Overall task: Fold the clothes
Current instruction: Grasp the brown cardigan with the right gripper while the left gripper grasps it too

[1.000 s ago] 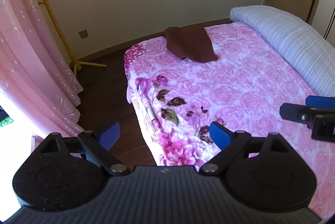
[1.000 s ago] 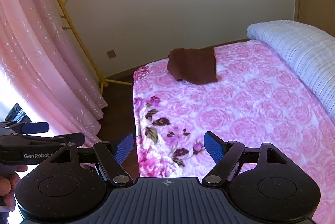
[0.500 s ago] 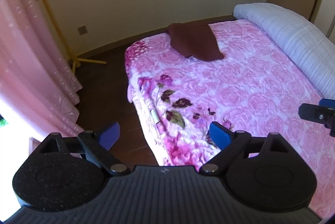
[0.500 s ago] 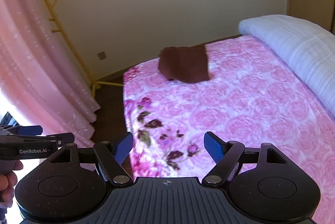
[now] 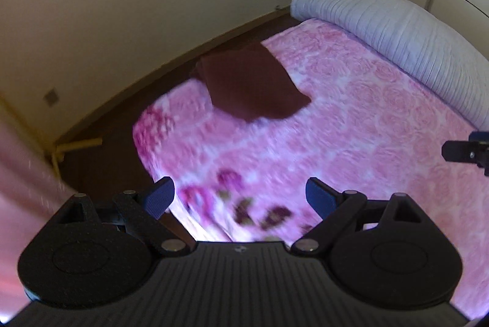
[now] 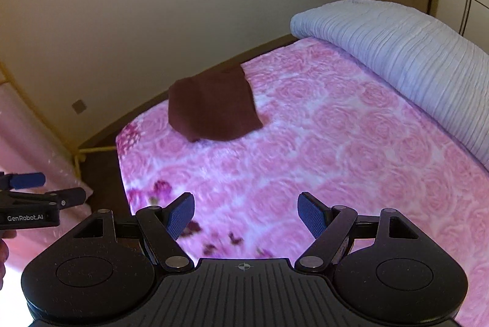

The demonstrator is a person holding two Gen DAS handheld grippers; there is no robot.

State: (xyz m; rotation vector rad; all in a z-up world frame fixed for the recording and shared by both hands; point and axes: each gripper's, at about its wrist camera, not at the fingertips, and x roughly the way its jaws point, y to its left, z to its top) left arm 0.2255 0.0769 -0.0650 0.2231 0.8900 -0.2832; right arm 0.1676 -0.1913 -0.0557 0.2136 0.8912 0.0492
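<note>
Right gripper (image 6: pixel 246 212) jaws apart, empty, above pink bedspread (image 6: pixel 336 149); brown garment (image 6: pixel 211 110) beyond.

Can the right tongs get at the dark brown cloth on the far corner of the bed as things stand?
Probably yes. The right tongs are open and empty, and only bare pink rose-patterned blanket lies between them and the dark brown folded cloth. They hang well short of it, so a forward reach is needed.

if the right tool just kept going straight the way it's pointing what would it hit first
Most likely the pink floral blanket on the bed. The open right tool aims down over it, with nothing between. The brown garment lies farther on and left of that line, though depth is hard to judge.
</note>
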